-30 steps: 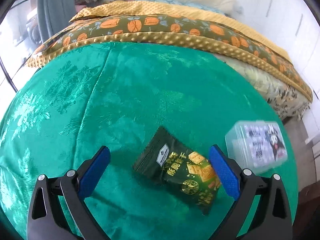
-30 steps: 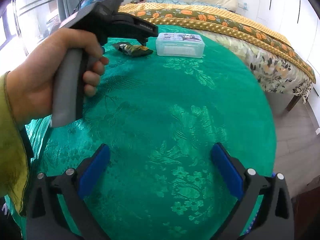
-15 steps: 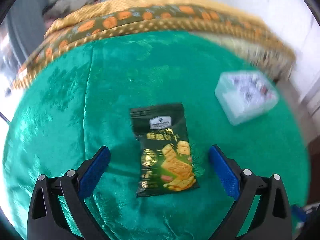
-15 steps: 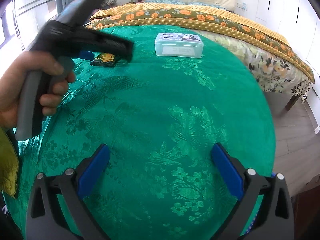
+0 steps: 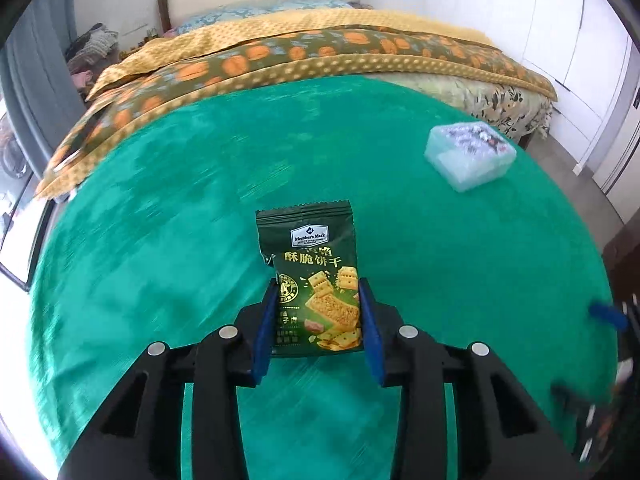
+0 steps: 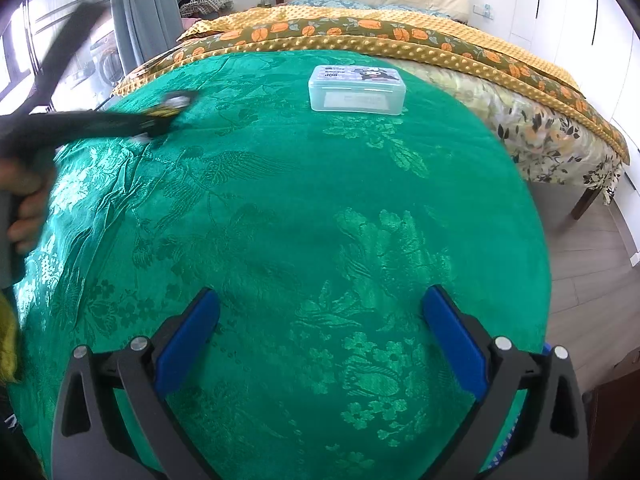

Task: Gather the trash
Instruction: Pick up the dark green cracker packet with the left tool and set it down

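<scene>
Snack pkt (image 5: 316, 288) in L claw (image 5: 318, 320)

The snack packet (image 5: 314, 280) reads "Member's Mark" on a white label, with gold Chinese characters "酥脆饼干" below; the plastic box's (image 6: 357, 89) lid print is illegible.
</scene>
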The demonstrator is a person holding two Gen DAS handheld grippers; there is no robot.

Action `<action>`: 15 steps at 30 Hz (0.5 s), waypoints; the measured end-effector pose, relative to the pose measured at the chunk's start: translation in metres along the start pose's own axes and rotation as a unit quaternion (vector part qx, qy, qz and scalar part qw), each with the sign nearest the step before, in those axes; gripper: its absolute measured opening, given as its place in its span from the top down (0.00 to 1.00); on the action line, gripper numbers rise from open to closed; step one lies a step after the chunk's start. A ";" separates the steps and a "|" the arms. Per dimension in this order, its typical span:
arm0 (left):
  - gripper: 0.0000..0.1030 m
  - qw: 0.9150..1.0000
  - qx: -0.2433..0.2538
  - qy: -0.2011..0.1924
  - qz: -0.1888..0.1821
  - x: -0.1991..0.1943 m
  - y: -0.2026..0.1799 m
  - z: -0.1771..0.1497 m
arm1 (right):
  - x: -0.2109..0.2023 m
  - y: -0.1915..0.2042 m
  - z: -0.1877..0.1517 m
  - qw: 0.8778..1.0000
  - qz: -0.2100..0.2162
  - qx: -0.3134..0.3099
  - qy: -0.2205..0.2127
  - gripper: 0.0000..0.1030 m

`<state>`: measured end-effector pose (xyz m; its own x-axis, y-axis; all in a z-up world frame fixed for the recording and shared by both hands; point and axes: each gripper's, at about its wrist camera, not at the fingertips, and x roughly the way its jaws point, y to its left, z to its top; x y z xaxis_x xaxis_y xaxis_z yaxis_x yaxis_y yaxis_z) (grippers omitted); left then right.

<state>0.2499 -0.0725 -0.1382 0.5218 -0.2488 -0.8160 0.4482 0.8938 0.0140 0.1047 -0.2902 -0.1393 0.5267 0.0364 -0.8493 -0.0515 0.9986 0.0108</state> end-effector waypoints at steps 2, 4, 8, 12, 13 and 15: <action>0.64 1.000 -0.011 0.000 0.001 -0.014 0.018 -0.016 | 0.000 0.000 0.000 1.000 -0.001 0.000 0.000 0.04; 0.64 1.000 -0.025 0.005 -0.002 -0.028 0.037 -0.036 | 0.000 0.000 0.000 1.000 -0.001 0.000 0.001 0.04; 0.61 0.999 -0.042 0.012 -0.009 -0.031 0.051 -0.062 | 0.001 0.001 0.000 1.000 -0.001 0.000 0.002 0.04; 0.29 1.000 -0.028 -0.002 0.012 -0.029 0.046 -0.071 | 0.004 -0.002 0.007 1.000 0.006 -0.009 0.010 0.04; 0.16 1.000 -0.026 -0.001 0.015 -0.027 0.044 -0.073 | 0.007 -0.005 0.015 1.000 0.008 -0.010 0.011 0.04; 0.13 1.000 -0.021 -0.005 0.020 -0.025 0.041 -0.076 | 0.011 -0.015 0.031 1.000 0.008 0.000 0.003 0.04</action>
<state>0.2002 -0.0009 -0.1606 0.5455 -0.2154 -0.8100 0.3955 0.9182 0.0222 0.1377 -0.3037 -0.1329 0.5213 0.0519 -0.8518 -0.0601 0.9979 0.0241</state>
